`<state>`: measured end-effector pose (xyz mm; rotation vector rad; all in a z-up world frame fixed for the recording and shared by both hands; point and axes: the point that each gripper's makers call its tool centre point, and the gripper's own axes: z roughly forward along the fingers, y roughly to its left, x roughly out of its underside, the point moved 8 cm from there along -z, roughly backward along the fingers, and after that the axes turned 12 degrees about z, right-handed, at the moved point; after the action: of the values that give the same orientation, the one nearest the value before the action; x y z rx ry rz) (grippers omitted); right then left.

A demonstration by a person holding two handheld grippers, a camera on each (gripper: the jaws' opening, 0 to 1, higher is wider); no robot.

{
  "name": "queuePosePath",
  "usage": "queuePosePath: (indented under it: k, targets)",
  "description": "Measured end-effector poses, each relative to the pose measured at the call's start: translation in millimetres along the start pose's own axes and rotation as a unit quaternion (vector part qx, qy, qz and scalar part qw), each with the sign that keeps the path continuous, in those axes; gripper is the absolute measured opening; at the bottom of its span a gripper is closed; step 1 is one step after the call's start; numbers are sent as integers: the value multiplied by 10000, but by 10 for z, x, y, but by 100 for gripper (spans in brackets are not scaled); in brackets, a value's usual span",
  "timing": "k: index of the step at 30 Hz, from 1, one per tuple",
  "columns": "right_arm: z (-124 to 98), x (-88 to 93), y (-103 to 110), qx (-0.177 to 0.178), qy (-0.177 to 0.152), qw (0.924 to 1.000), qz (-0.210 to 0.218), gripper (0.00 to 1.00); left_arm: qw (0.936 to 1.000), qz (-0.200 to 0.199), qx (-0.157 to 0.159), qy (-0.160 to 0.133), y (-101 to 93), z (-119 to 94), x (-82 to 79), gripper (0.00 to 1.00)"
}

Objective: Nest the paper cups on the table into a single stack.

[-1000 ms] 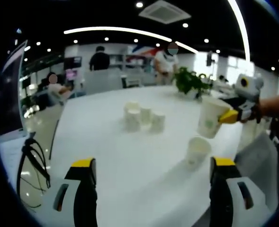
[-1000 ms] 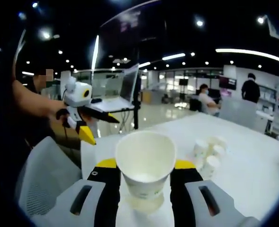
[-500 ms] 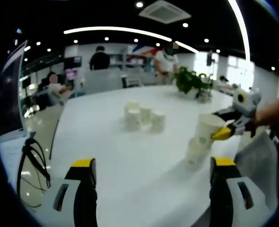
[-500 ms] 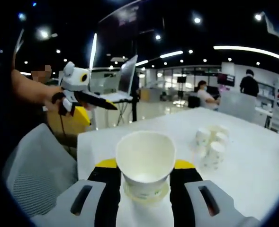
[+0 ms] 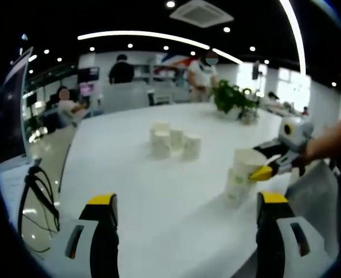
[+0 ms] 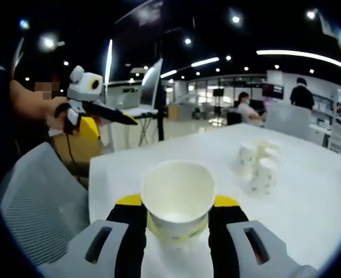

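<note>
Right gripper view puts your right gripper (image 6: 178, 217) nearest, its jaws closed on a paper cup (image 6: 178, 200) that sits down inside a second cup (image 6: 178, 230) standing on the white bench (image 6: 309, 214); beyond it, to the right, the cluster of loose cups (image 6: 258, 163) stands close together on the bench, well apart from your pair; a grey chair (image 6: 37, 214) sits at the left, and above it your left gripper (image 6: 109, 114) hangs in the air; left gripper view shows that gripper's jaws (image 5: 184, 231) spread wide and holding nothing, the nested pair at the near right, and a potted plant (image 5: 233, 99) farther back.
</note>
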<state>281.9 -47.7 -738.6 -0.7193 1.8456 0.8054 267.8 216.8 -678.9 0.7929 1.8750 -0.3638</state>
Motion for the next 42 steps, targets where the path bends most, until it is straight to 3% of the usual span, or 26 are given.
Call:
queuePosePath:
  k: [4, 16, 23, 28, 31, 39, 42]
  targets:
    - [21, 39, 0, 0, 179, 9998, 4, 40, 10000, -7, 2, 14, 14, 3, 13, 99]
    - [14, 33, -22, -8, 223, 9997, -29, 45, 10000, 15, -7, -27, 5, 13, 6, 99]
    - [-7, -101, -7, -95, 127, 9998, 107, 59, 9999, 33, -22, -101, 19, 25, -8, 99]
    - [-82, -277, -59, -50, -62, 9999, 131, 65, 9992, -35, -19, -386, 29, 7, -94, 99]
    - [-156, -374, -145, 64, -143, 9997, 196, 66, 9980, -10, 15, -632, 34, 0, -166, 99]
    - [-401, -590, -368, 361, -361, 9982, 299, 79, 9980, 167, 64, -613, 52, 39, -190, 99]
    - [-478, -592, -439, 431, -327, 9983, 229, 81, 9970, 127, 186, -734, 26, 51, -223, 99]
